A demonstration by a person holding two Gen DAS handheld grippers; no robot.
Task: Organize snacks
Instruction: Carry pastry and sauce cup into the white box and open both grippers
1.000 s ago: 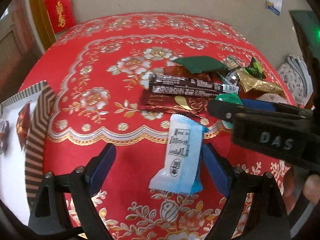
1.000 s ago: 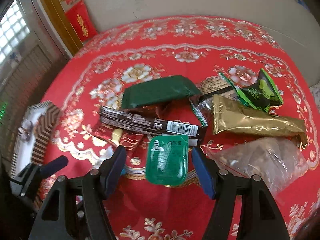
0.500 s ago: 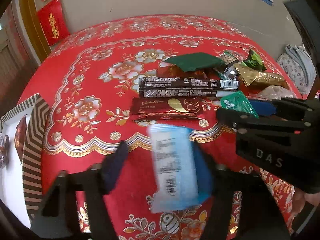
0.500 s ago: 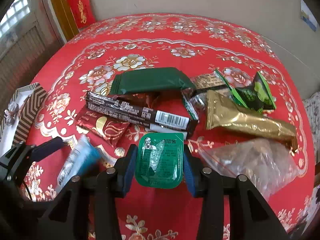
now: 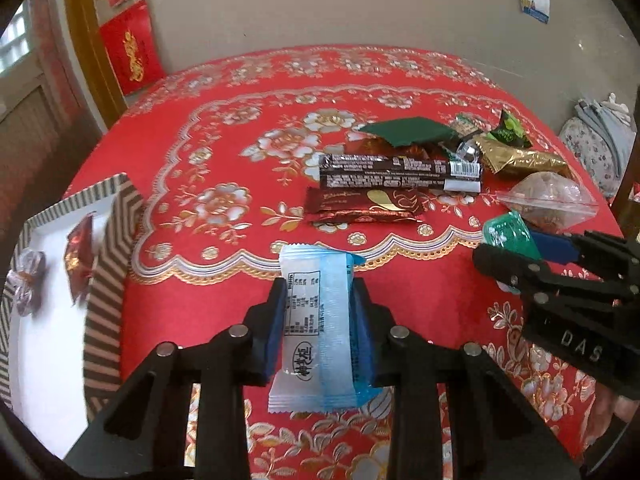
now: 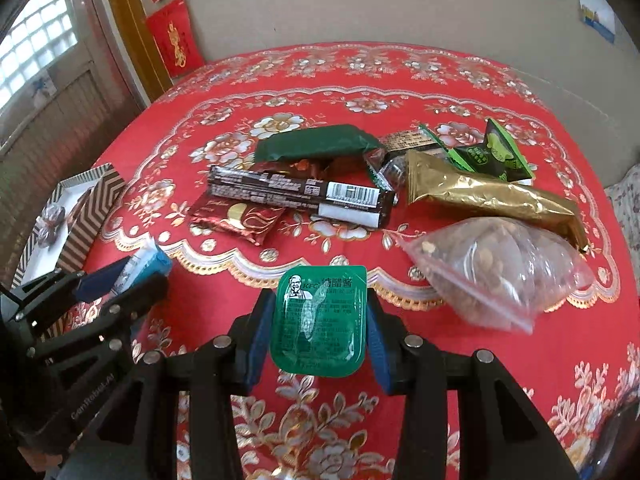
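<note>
Red-clothed tabletop point(image 5: 224, 264): left gripper point(image 5: 318, 320) pinches a blue-white packet point(image 5: 316, 328), right gripper point(image 6: 318, 322) a green sauce tub point(image 6: 318, 320); edge-only grips risk either slipping out before the box point(image 5: 108, 280) left of them.

Bright window daylight, fisheye-warped dark edges, box perhaps blurred.

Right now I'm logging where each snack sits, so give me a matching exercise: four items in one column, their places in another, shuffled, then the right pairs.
Items:
1. blue and white packet
2. green sauce tub
3. clear zip bag of nuts
4. red-wrapped candy

Places:
A. lying on the red tablecloth
B. inside the striped box
C. clamped in the left claw
D. clamped in the right claw

Pairs: 1-C, 2-D, 3-A, 4-B
</note>
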